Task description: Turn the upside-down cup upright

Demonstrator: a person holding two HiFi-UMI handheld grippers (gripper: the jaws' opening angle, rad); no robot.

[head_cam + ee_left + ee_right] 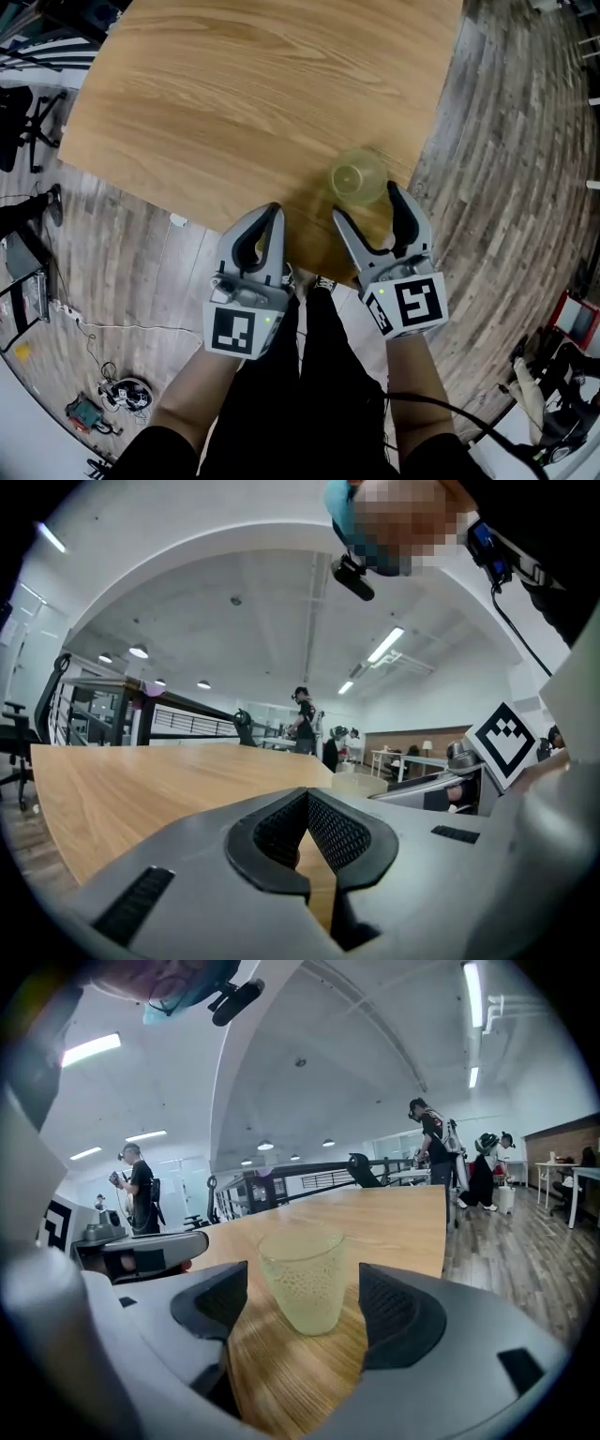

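Seen from the head camera looking steeply down, a light wooden table (253,103) fills the upper half of the view, with grey plank flooring (506,141) around it. A pale yellow-green, see-through cup (358,175) stands near the table's corner at 5 o'clock, close to the person. In the right gripper view the cup (302,1279) rests on its narrower end with the wider end up, its wall dimpled.

The right gripper (367,201) sits just at 6 o'clock of the cup, released, its two jaws spread wide. In its own view the right gripper (302,1283) has the cup standing in the gap between its dark pads (398,1307), with table showing on either side, so neither pad touches it.

The left gripper (273,210) lies at 8 o'clock of the cup, apart from it, over the table edge. It is clenched with nothing inside: the left gripper view shows its ribbed pads (337,832) meeting at the tips (307,794), only table (141,780) beyond.

Each gripper carries a cube with square black-and-white markers (412,303). The person's black-clad legs (309,394) show at 6 o'clock
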